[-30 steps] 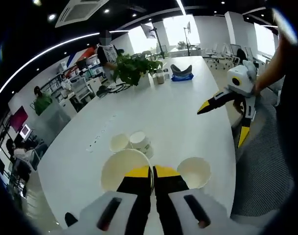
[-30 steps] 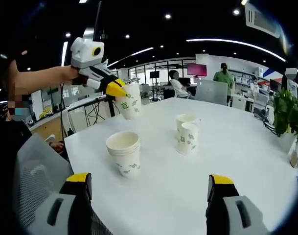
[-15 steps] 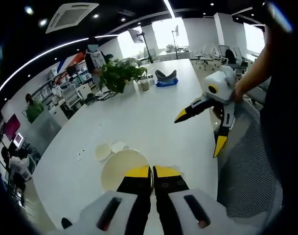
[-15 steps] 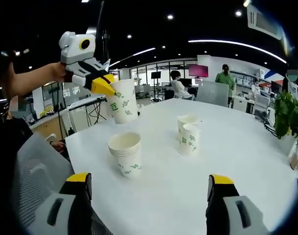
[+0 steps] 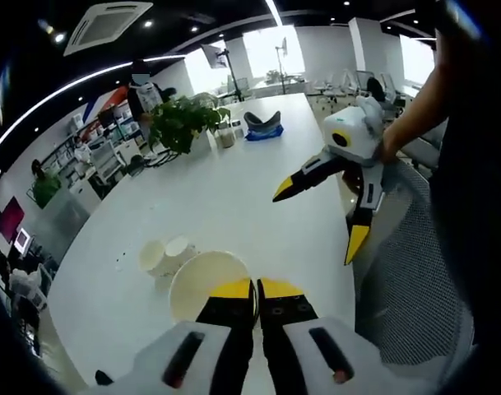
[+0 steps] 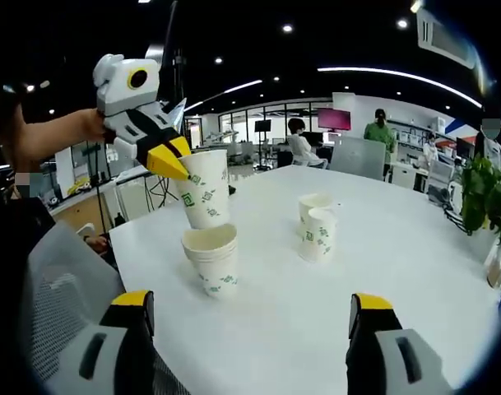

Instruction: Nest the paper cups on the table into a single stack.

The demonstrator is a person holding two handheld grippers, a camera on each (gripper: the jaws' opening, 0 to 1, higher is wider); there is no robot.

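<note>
Overall light: bright on my white table [image 6: 382, 271], dim under the dark ceiling.
Sources: ceiling strip lights [image 6: 390, 72] and spotlights; far windows [image 5: 271, 49] blown out in my left gripper view.
Shadows: soft and faint beneath the paper cups [image 6: 211, 257].
Glare: pale sheen across the tabletop's far end.
Distortion: strong fisheye bending near the edges.
Focus: centre sharp; my own jaws, nearest, look slightly soft.

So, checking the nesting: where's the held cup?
In the right gripper view, the cup hangs at left, pinched by the left gripper, just above the stack.
</note>
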